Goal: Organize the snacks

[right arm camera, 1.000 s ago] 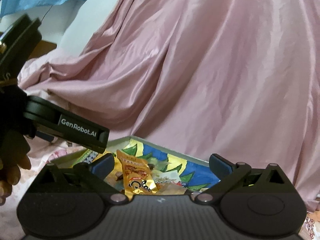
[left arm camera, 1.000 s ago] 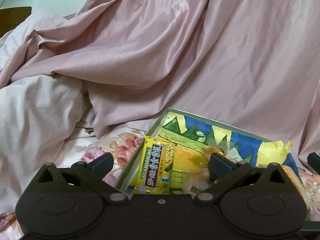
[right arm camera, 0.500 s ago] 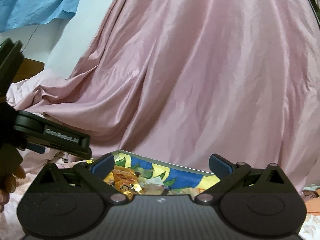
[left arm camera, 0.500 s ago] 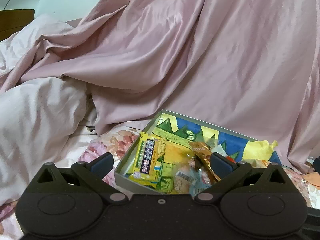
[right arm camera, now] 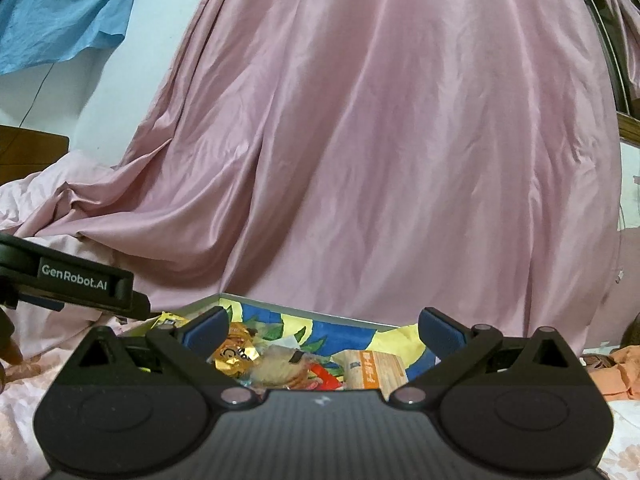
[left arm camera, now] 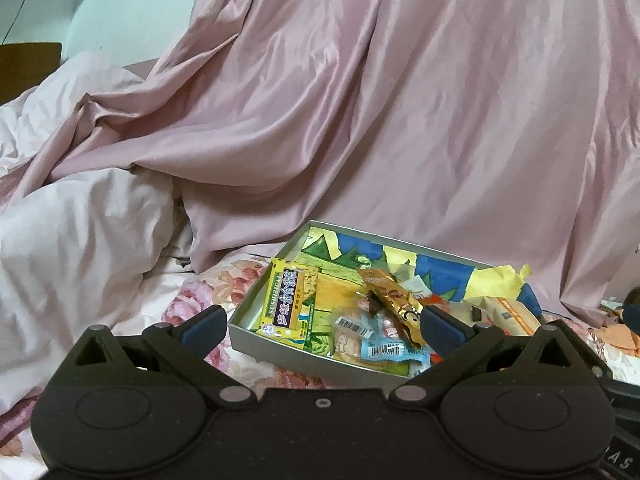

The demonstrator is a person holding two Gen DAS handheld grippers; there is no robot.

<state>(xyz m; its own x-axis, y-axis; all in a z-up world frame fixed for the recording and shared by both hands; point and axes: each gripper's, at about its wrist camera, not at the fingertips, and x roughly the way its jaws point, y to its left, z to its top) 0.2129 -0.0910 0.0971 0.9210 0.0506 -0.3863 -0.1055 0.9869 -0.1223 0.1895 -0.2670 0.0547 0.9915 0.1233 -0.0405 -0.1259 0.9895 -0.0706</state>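
Big pink drape (left arm camera: 400, 100) fills the upper half of both views, tumbling down onto a floral bed sheet (left arm camera: 224, 292) at lower left of the left wrist frame. That soft bed is the first worry: nothing here sits on a firm bench, so any push on the box could tip or slide it.

The box (left arm camera: 256, 320) itself, shallow, grey-walled, with a bright blue-and-yellow lining, lies low and centre-right in the left view, and just above the claw body in the right view (right arm camera: 340, 320). Its far edge runs right under the drape's hem, so a reach over the back wall could snag fabric.

Left claw (left arm camera: 320, 322), jaws spread wide, nothing held, hovering short of the box's near corner. Right claw (right arm camera: 324, 326), likewise released and empty, above the box's middle.

Inside, snacks in a heap: a yellow packet (left arm camera: 290, 300) lies flat along the left wall; a tan carton (right arm camera: 372, 368) at lower centre-right of the right view; a gold wrapper (left arm camera: 394, 294) propped over a pale blue pack (left arm camera: 380, 346). Those glossy films overlap, so a pinch may lift two at once or slip off. A torn yellow paper (left arm camera: 500, 280) sticks up at the far right corner and could catch a finger.
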